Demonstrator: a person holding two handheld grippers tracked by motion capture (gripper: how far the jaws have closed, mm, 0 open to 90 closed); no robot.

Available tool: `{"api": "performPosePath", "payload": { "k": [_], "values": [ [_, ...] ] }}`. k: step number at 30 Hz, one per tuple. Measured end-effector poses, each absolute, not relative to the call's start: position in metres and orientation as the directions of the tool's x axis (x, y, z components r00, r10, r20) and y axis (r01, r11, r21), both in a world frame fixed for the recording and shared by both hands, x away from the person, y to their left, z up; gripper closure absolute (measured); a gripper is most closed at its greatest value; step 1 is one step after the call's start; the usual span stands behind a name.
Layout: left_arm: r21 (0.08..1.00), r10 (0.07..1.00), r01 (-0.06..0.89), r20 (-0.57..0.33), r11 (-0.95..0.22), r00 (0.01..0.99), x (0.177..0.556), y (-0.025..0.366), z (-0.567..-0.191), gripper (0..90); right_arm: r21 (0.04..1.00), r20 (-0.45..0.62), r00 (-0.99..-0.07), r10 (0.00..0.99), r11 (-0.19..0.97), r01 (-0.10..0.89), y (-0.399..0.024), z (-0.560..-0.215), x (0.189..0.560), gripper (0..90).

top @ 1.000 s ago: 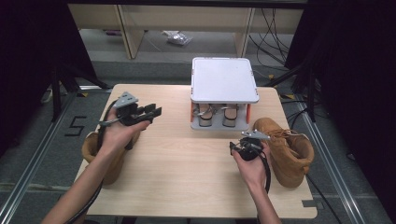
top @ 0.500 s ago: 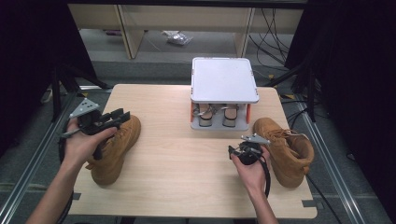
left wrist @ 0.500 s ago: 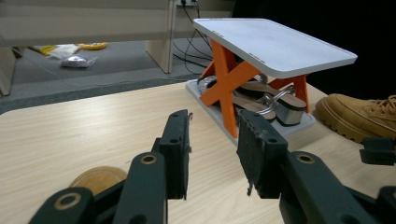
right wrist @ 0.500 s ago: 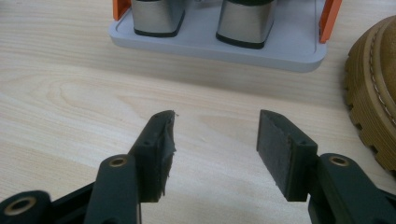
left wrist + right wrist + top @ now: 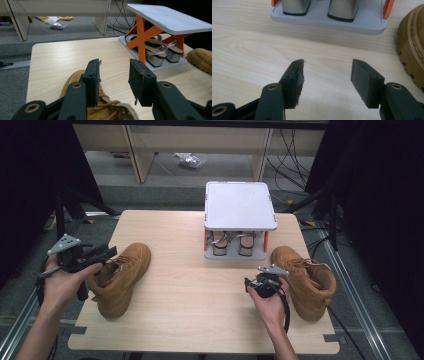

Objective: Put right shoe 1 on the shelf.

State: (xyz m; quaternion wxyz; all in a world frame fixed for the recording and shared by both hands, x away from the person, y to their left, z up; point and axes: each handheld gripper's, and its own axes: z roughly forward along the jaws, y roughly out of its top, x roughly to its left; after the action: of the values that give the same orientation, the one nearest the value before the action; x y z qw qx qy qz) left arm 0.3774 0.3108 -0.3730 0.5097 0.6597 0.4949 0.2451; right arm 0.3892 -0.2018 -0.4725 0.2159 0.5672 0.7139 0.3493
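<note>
High view, left tool (image 5: 107, 254): held in the person's left hand at the tabletop's left edge, jaws apart and having just been opening, nothing gripped; they reach over the ankle end of the left boot (image 5: 120, 279).
High view, left boot: lies on the left part of the tabletop (image 5: 200, 320), toe pointing away from the person toward the far side.
High view, right tool (image 5: 260, 282): held in the right hand near the front right, jaws spread and having just been opening, nothing between them.
High view, right boot (image 5: 306, 280): lies just beside the right tool, on its outer side, near the tabletop's right edge.
High view, rack (image 5: 240, 215): grey, with a flat top and orange legs, at the far middle; a pair of shoes sits on its lower shelf.
Left gripper view, left tool (image 5: 114, 75): jaws wide apart, empty; the boot's laces (image 5: 105, 100) and collar lie just below and between them.
Left gripper view, rack (image 5: 160, 27): stands ahead to the right, well apart.
Right gripper view, right tool (image 5: 327, 80): jaws open over bare wood, holding nothing.
Right gripper view, right boot (image 5: 412, 50): its ridged sole shows at the right edge, apart from the jaws.
Right gripper view, rack (image 5: 329, 22): its grey base is straight ahead.
</note>
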Motion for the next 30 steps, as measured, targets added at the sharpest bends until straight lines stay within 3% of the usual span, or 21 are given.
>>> {"api": "performPosePath", "payload": {
  "k": [17,30],
  "values": [
    [0.894,0.921,0.446,-0.204,0.037,0.332,0.356,0.34,-0.384,51.6,0.754,0.082,-0.271,0.959,0.118,0.647,-0.2,-0.466,0.384,42.9],
    [0.824,0.934,0.563,-0.24,0.053,0.264,0.374,0.351,-0.415,51.4,0.75,0.091,-0.271,0.958,0.113,0.652,-0.199,-0.467,0.384,42.3]
  ]
}}
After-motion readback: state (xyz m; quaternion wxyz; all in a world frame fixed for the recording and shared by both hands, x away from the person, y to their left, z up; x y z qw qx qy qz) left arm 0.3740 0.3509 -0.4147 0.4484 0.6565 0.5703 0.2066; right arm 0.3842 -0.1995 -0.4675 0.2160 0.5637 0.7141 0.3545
